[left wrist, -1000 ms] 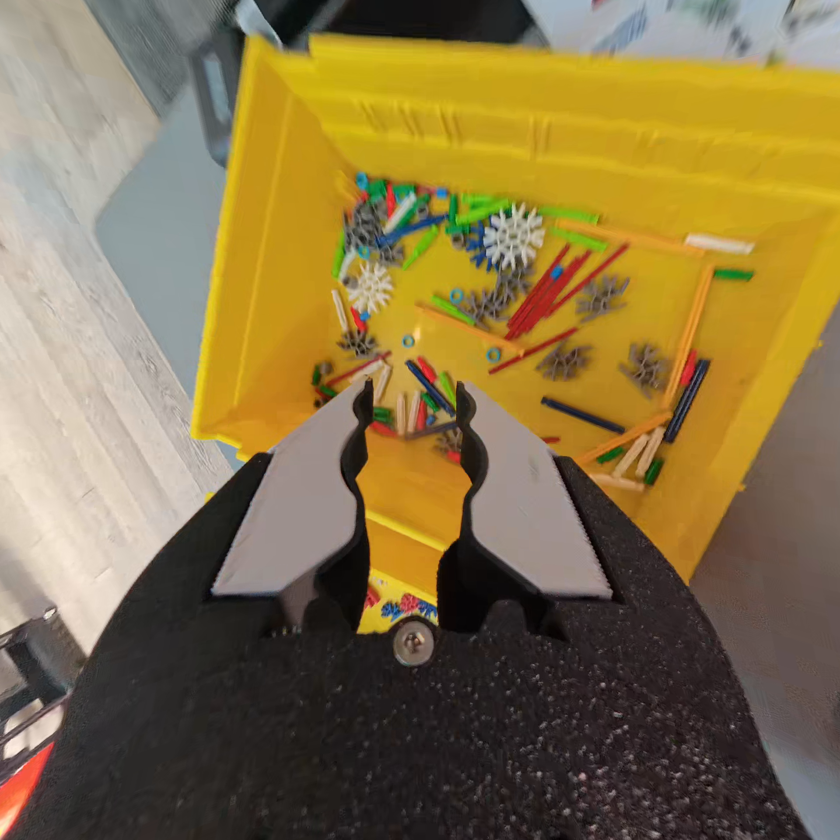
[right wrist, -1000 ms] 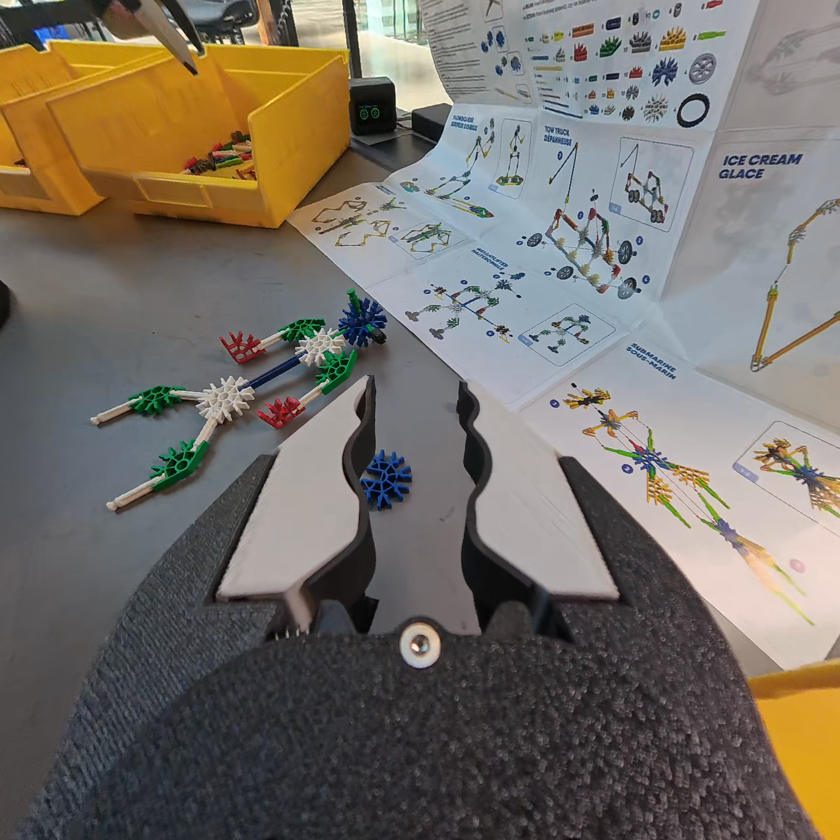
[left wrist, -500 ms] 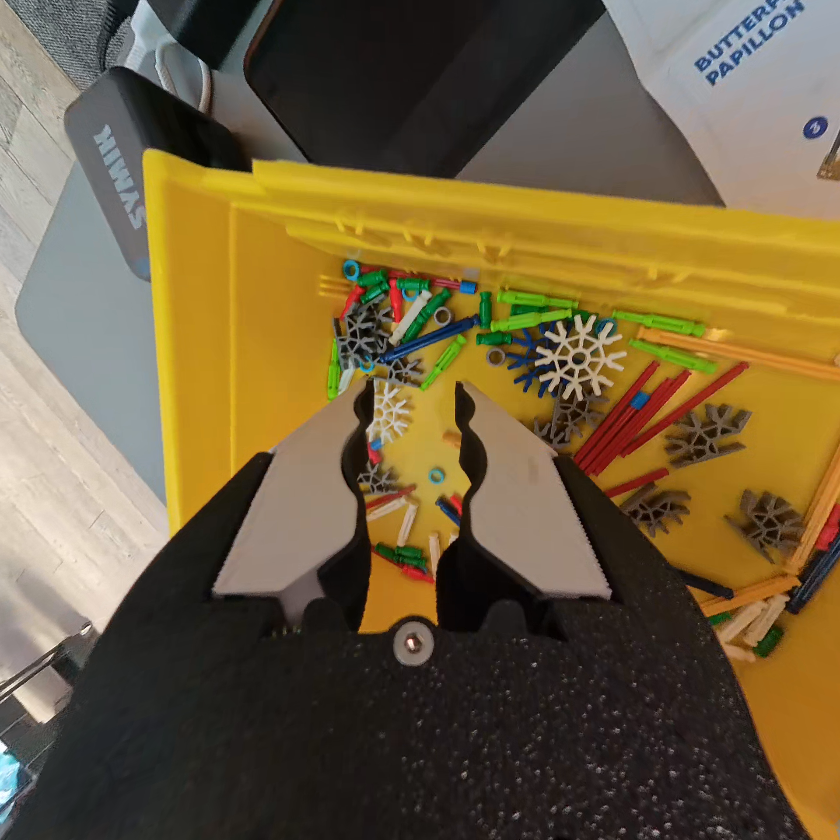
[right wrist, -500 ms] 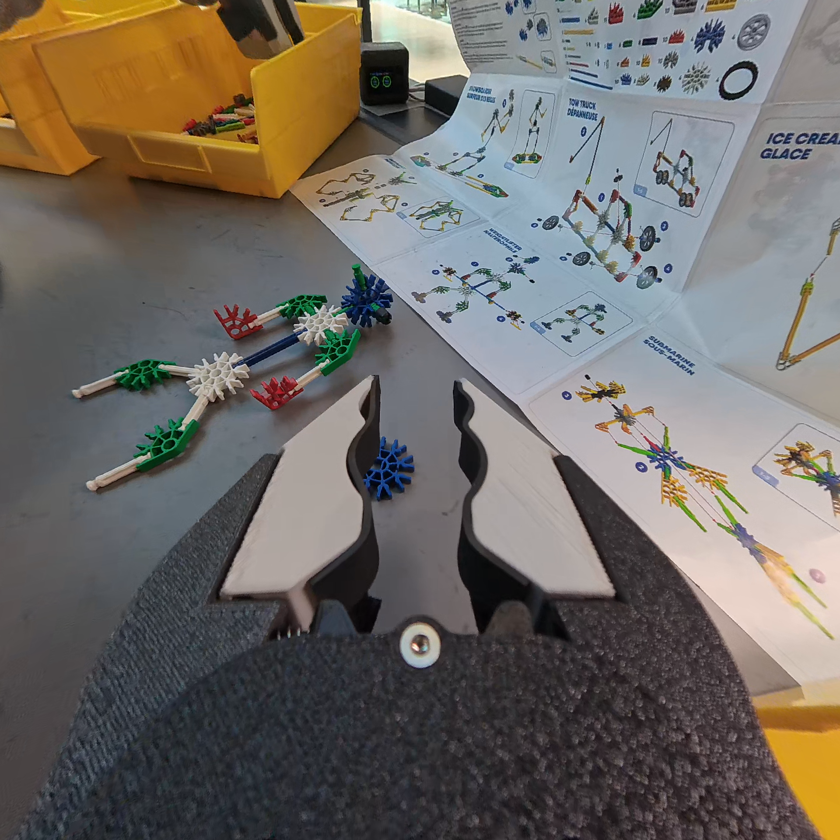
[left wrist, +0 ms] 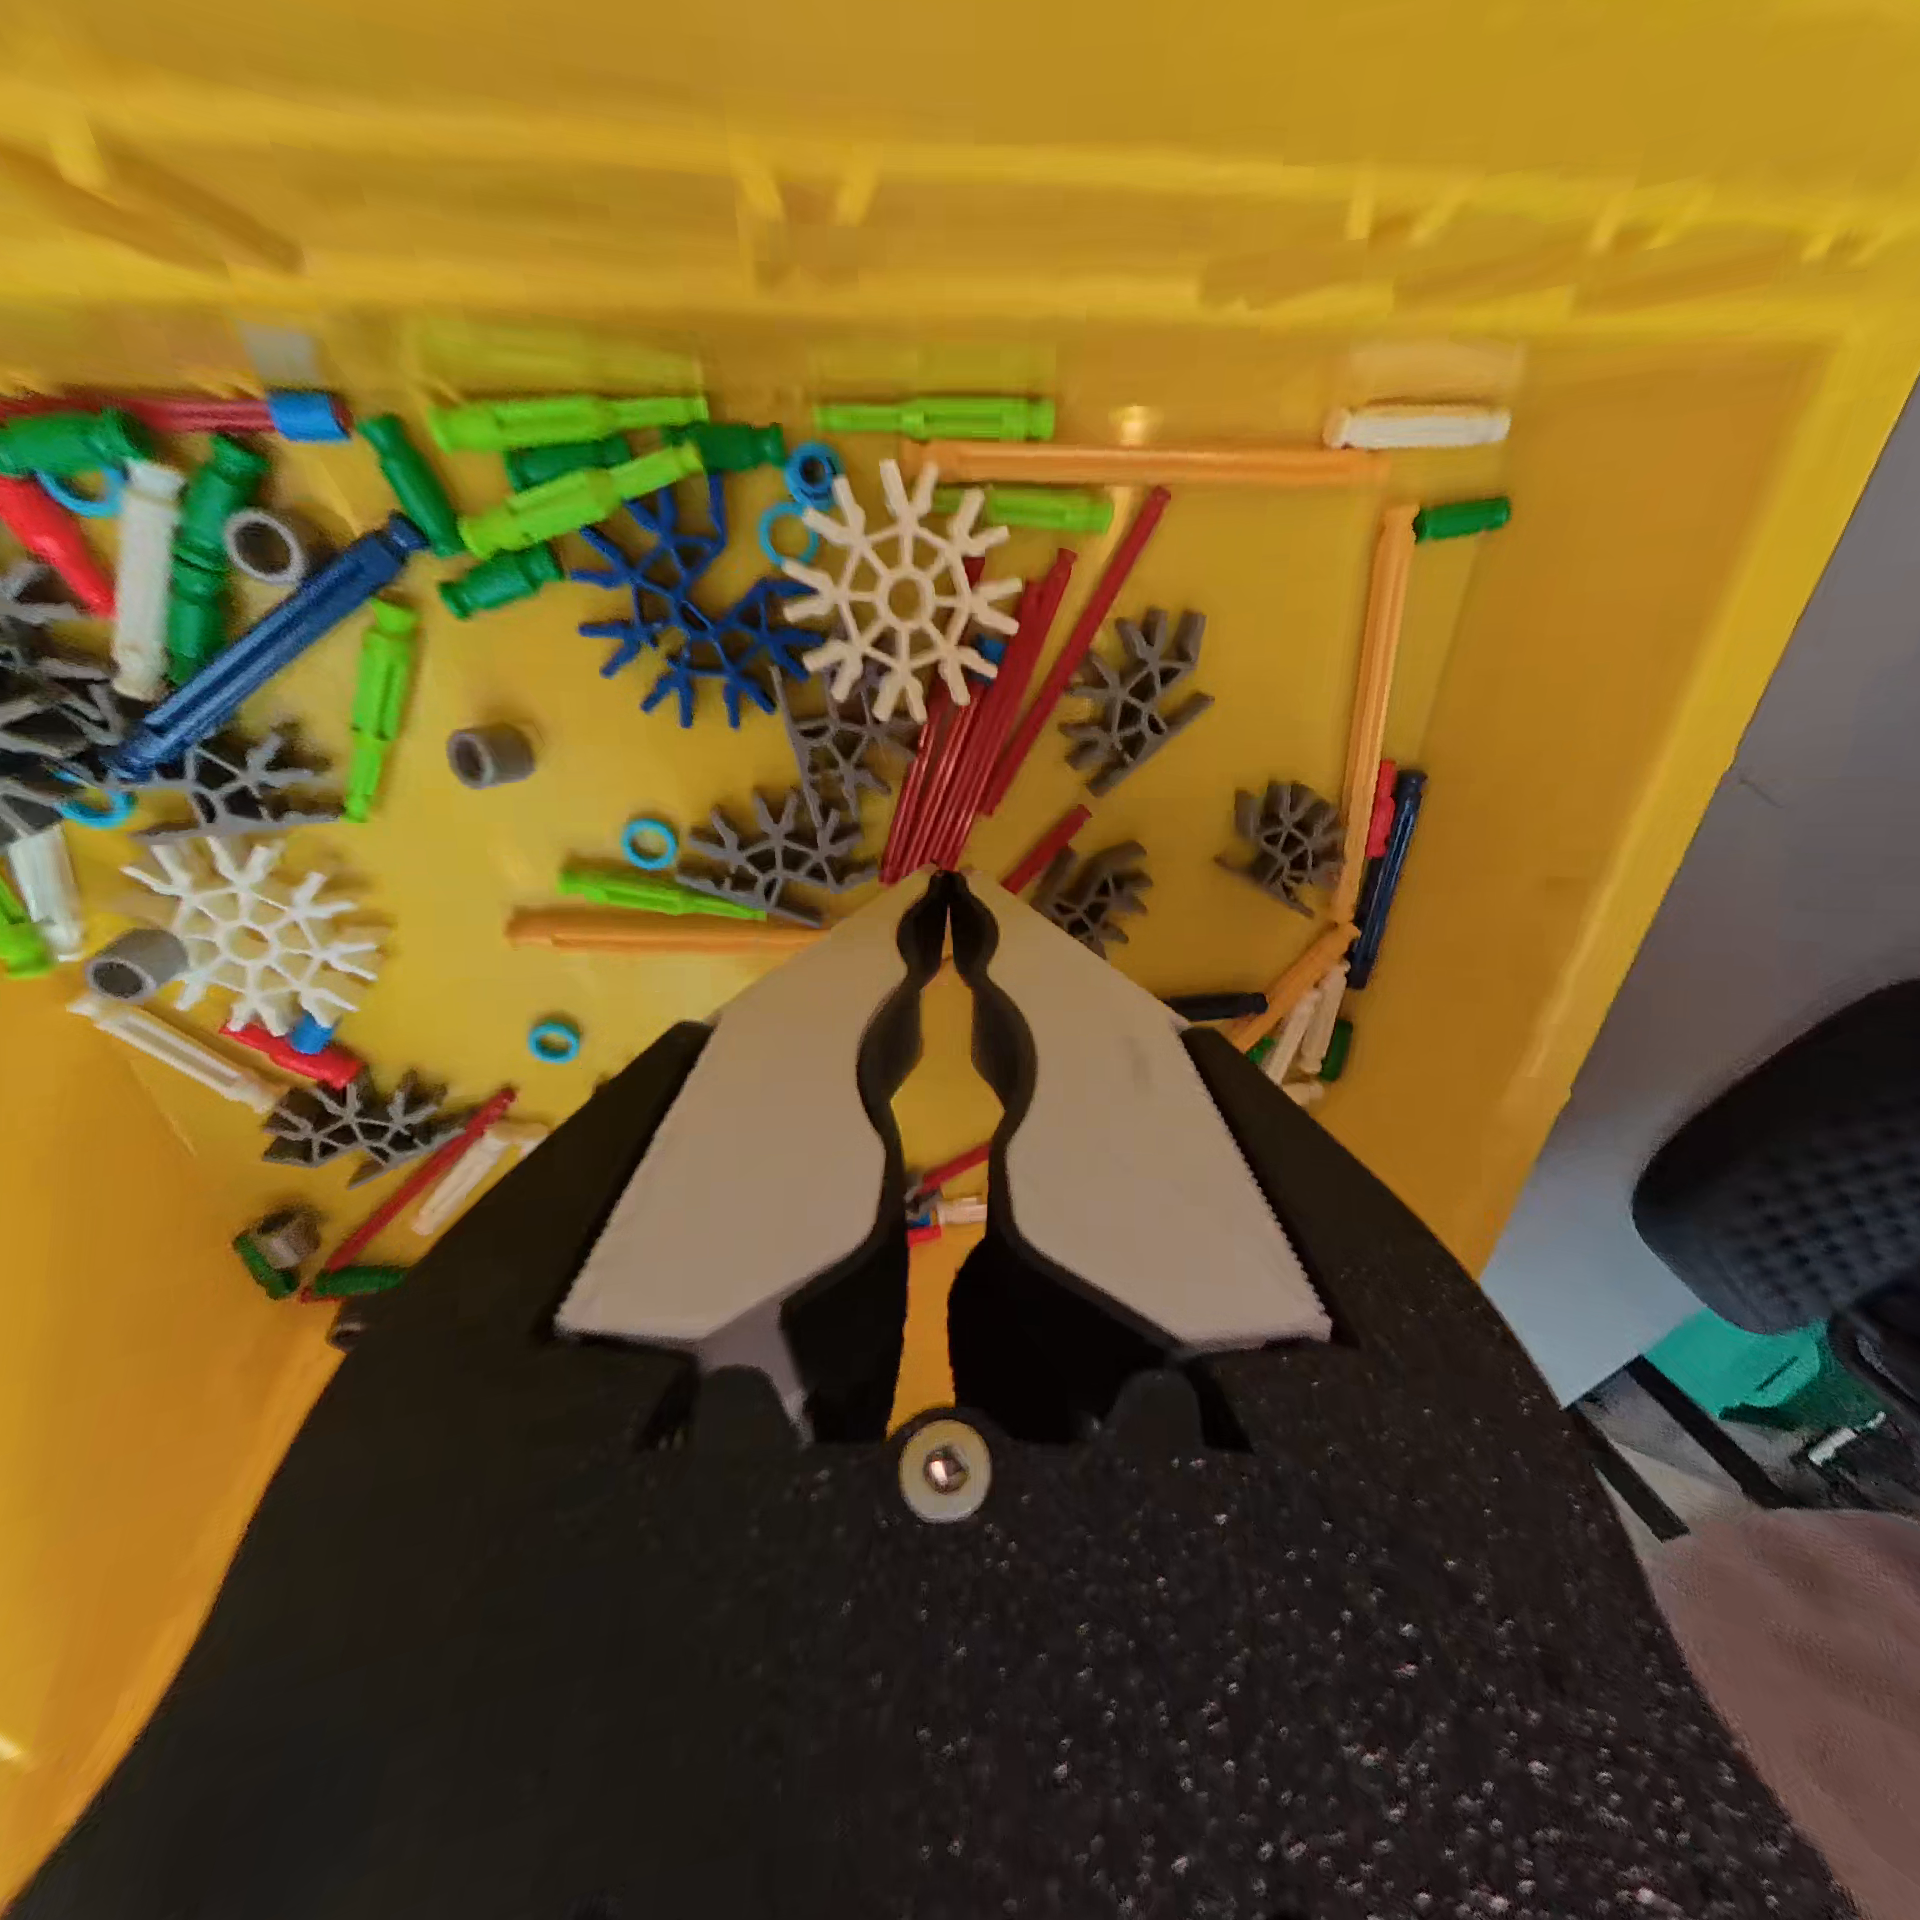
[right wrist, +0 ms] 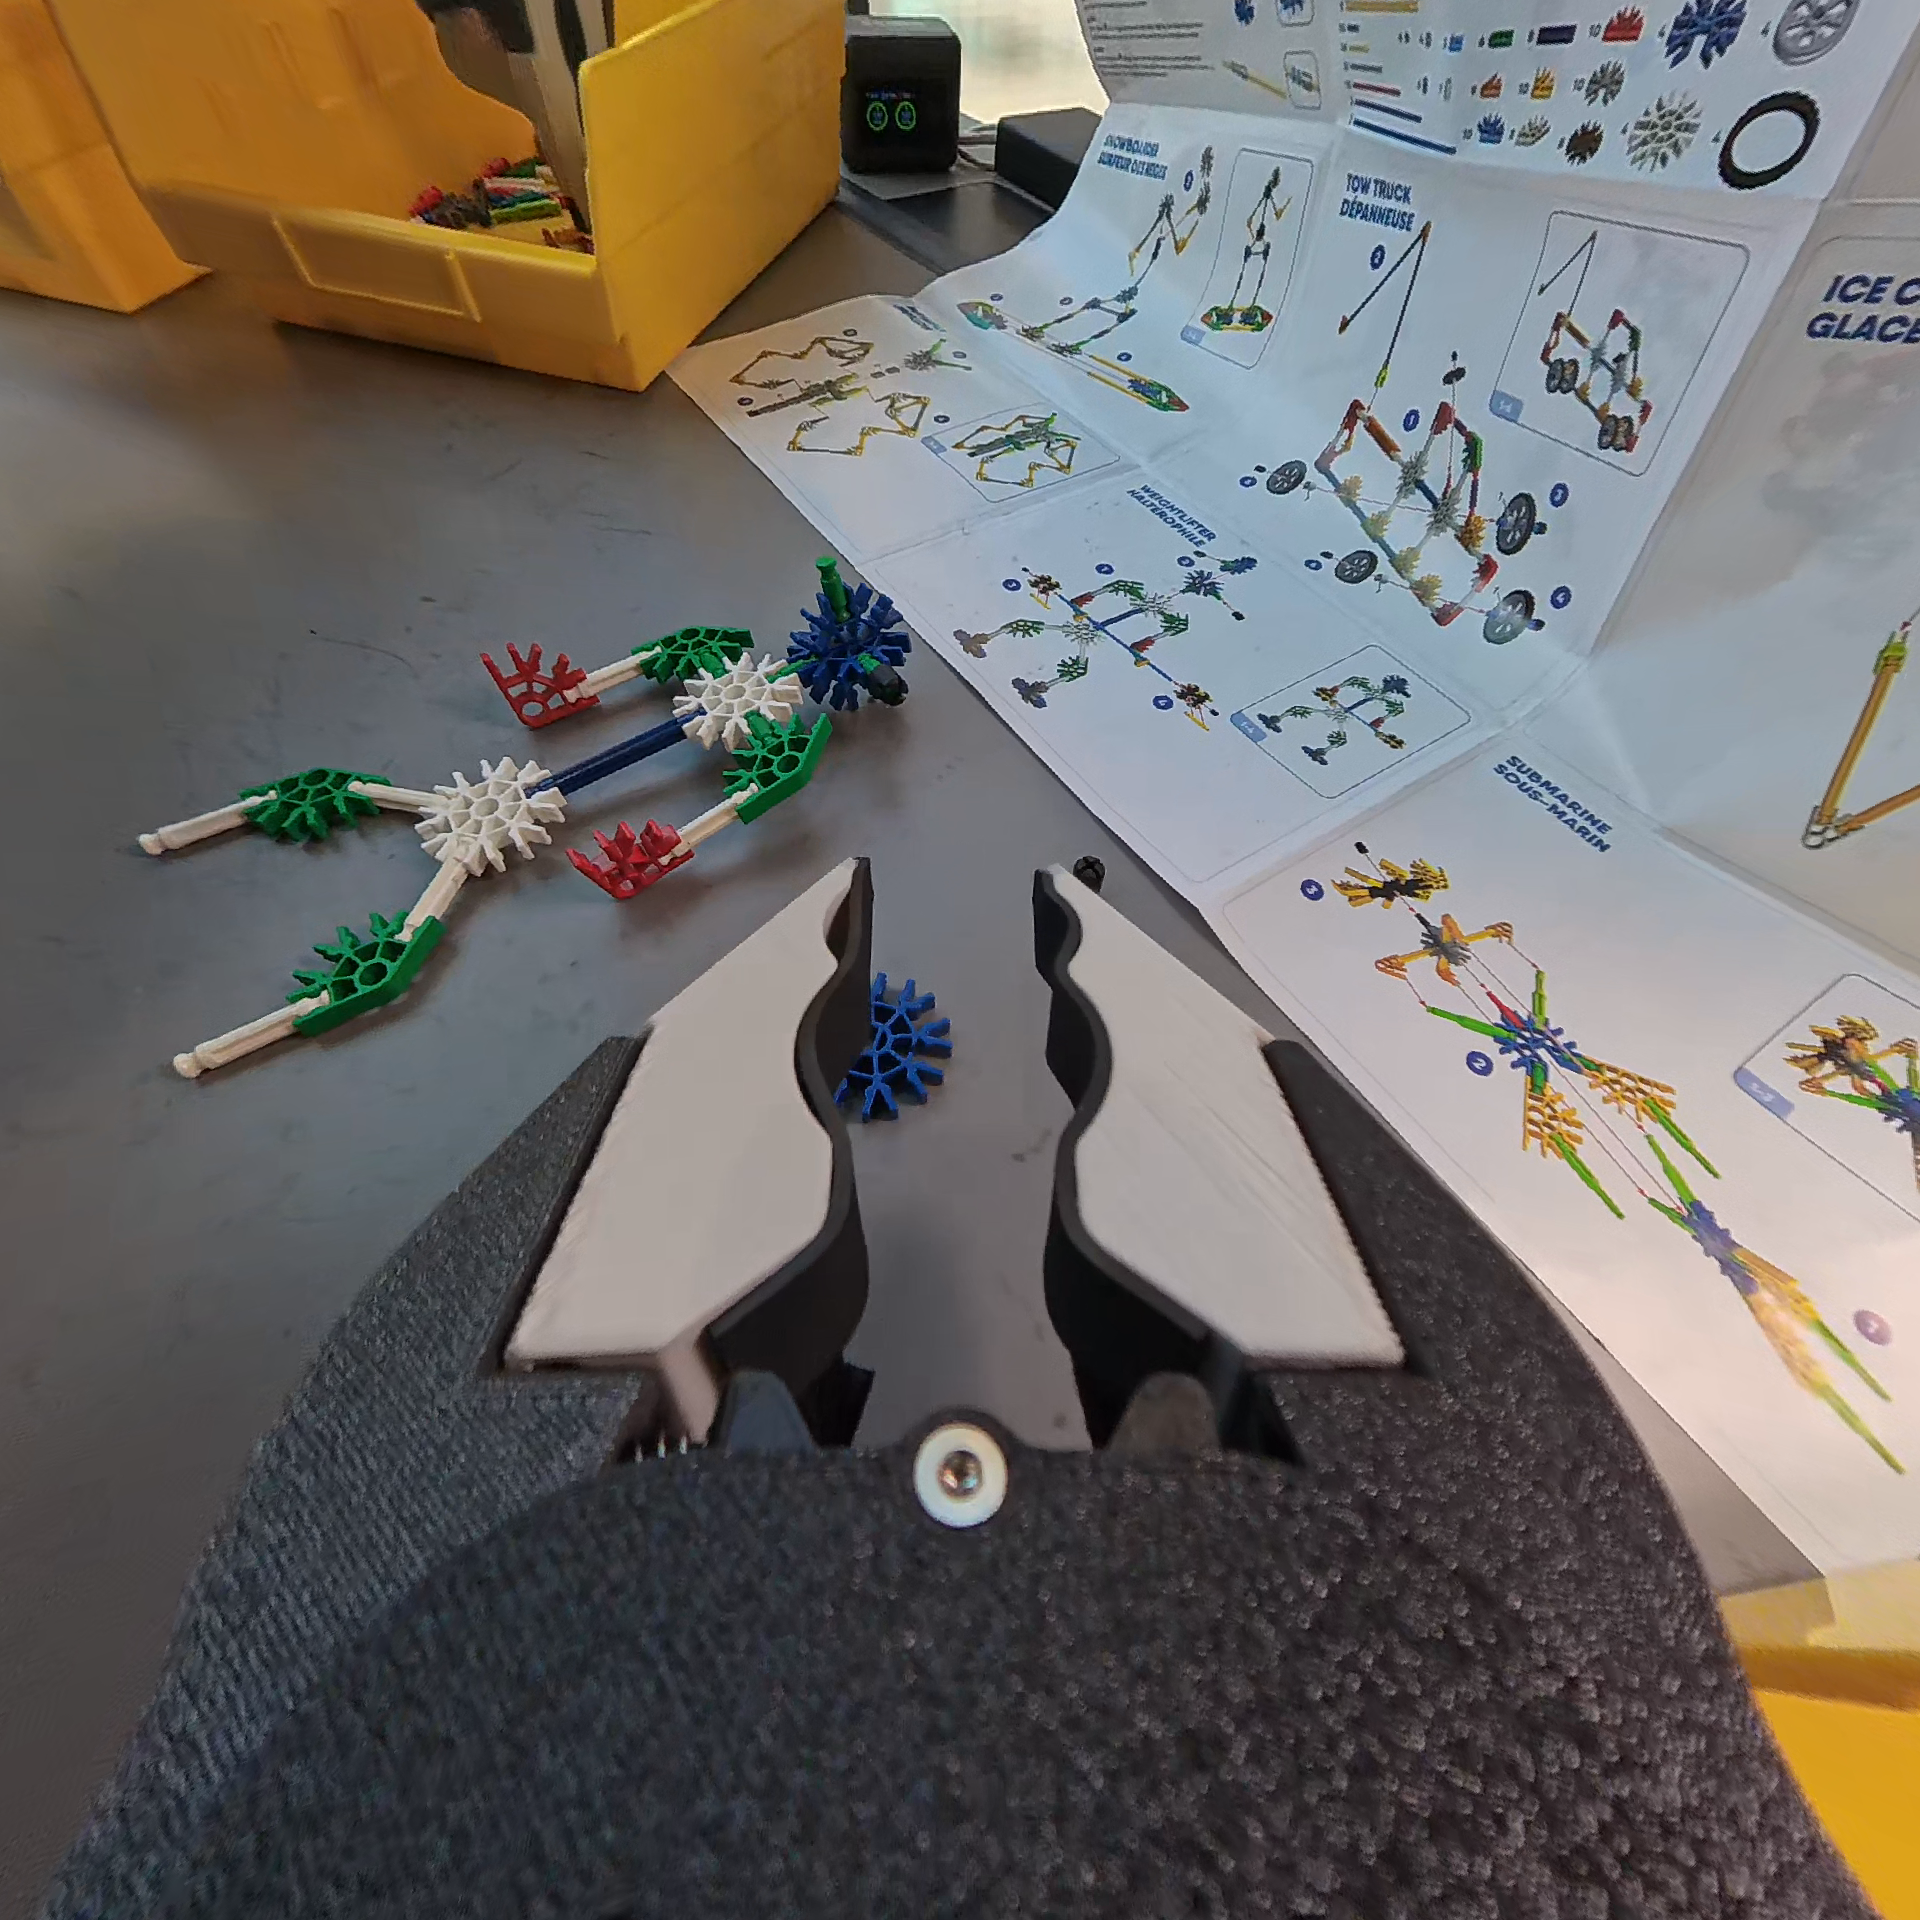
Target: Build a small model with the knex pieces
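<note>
In the left wrist view my left gripper [left wrist: 945,883] is down inside a yellow bin [left wrist: 1558,727] of loose building-toy rods and connectors. Its jaws are closed at the near ends of a bundle of red rods [left wrist: 997,707], pinching a rod end. A white snowflake connector [left wrist: 902,594] and a blue connector [left wrist: 686,623] lie just beyond. In the right wrist view my right gripper [right wrist: 951,883] is open and empty over the grey table [right wrist: 260,520]. A loose blue connector [right wrist: 896,1045] lies on the table between its fingers. A flat figure built of rods and connectors [right wrist: 488,810] lies to the left.
A large folded instruction sheet [right wrist: 1351,582] covers the table to the right. Yellow bins [right wrist: 644,270] stand at the far left, with the left gripper reaching into one. A small black device [right wrist: 899,99] sits behind them. Grey connectors [left wrist: 1138,696] and orange rods [left wrist: 1371,686] fill the bin's right side. Some 45 cm of space lies between my two pairs of fingers.
My left gripper dropped deeper into the bin, moved right to the red rods and closed from open. My right gripper drew slightly closer to the loose blue connector and stayed open.
</note>
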